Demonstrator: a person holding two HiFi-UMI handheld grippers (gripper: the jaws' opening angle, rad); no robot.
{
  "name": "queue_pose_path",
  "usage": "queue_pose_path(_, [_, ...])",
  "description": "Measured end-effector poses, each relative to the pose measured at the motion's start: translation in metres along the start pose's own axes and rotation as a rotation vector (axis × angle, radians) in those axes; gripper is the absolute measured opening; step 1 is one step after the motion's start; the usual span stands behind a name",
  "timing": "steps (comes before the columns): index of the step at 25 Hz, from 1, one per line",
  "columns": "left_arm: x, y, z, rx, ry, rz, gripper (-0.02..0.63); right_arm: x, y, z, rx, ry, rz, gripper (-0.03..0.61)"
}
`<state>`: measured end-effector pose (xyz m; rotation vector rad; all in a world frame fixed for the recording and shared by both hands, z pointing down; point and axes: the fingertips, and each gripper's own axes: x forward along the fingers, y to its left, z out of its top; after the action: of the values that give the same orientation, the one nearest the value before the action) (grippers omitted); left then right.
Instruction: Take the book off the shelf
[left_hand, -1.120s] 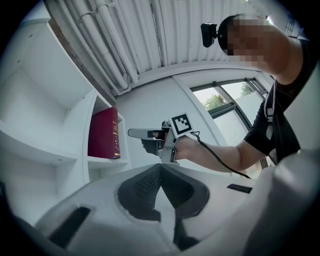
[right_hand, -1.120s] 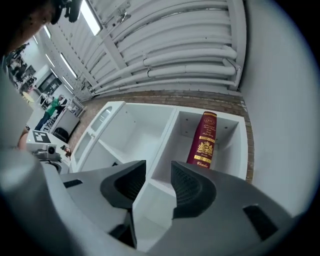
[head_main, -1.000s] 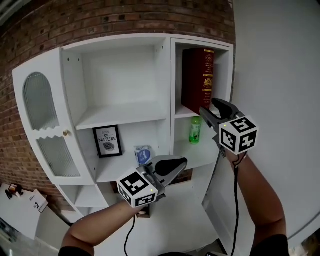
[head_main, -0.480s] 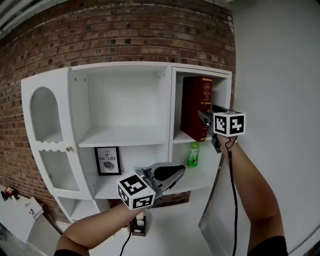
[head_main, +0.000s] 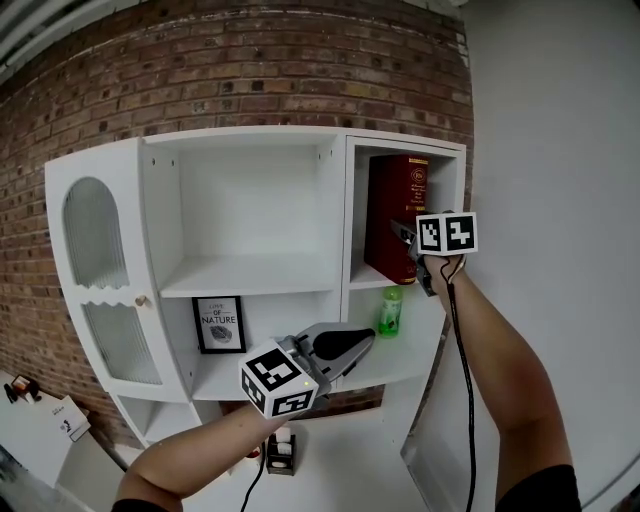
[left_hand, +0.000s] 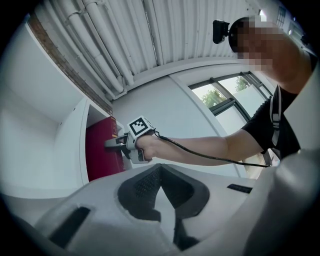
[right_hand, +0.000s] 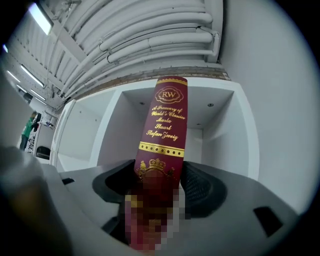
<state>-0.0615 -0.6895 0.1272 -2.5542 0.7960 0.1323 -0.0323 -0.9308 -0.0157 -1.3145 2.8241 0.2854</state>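
Item: book (head_main: 397, 215), dark red with gold lettering on the spine. It stands upright in the top right compartment of the white shelf unit (head_main: 340, 200), toward that compartment's left side, spine facing out.

Right tool (head_main: 405, 233): raised to the book's lower half, jaws spread wide with one on each side of the spine. The spine fills the gap between them. Whether the pads press on the cover cannot be told.

Left tool (head_main: 362, 342): held low, in front of the lower shelves and well apart from the book. Its jaws are together and nothing is between them.

Other contents: green bottle (head_main: 389, 311) in the compartment below the book; framed picture (head_main: 218, 323) on the wide lower shelf; arched glazed door (head_main: 95, 260) at the unit's left end.

Backing: brick wall (head_main: 250, 70).
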Motion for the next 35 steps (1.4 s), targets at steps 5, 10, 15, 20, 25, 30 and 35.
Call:
queue_pose_path(5, [-0.005, 0.003, 0.003, -0.004, -0.001, 0.003, 0.008, 0.004, -0.006, -0.003, 0.037, 0.006, -0.006, 0.249])
queue_pose_path(10, [-0.017, 0.005, 0.009, -0.013, -0.002, 0.011, 0.008, -0.002, -0.002, 0.001, 0.043, -0.009, -0.010, 0.239])
queue_pose_path(15, [-0.025, -0.003, 0.017, -0.025, -0.007, -0.010, 0.008, -0.022, 0.006, 0.006, 0.047, -0.031, -0.021, 0.238])
queue_pose_path(20, [-0.037, -0.024, 0.028, 0.000, -0.001, -0.050, 0.008, -0.053, 0.012, 0.011, 0.044, -0.063, -0.048, 0.238])
queue_pose_path(25, [-0.053, -0.047, 0.041, -0.014, -0.015, -0.088, 0.008, -0.094, 0.029, 0.020, 0.028, -0.103, -0.083, 0.236])
queue_pose_path(30, [-0.071, -0.057, 0.038, -0.025, -0.013, -0.095, 0.008, -0.139, 0.058, 0.025, 0.015, -0.171, -0.094, 0.236])
queue_pose_path(35, [-0.079, -0.064, 0.036, -0.047, -0.008, -0.082, 0.008, -0.174, 0.082, 0.024, 0.022, -0.215, -0.067, 0.236])
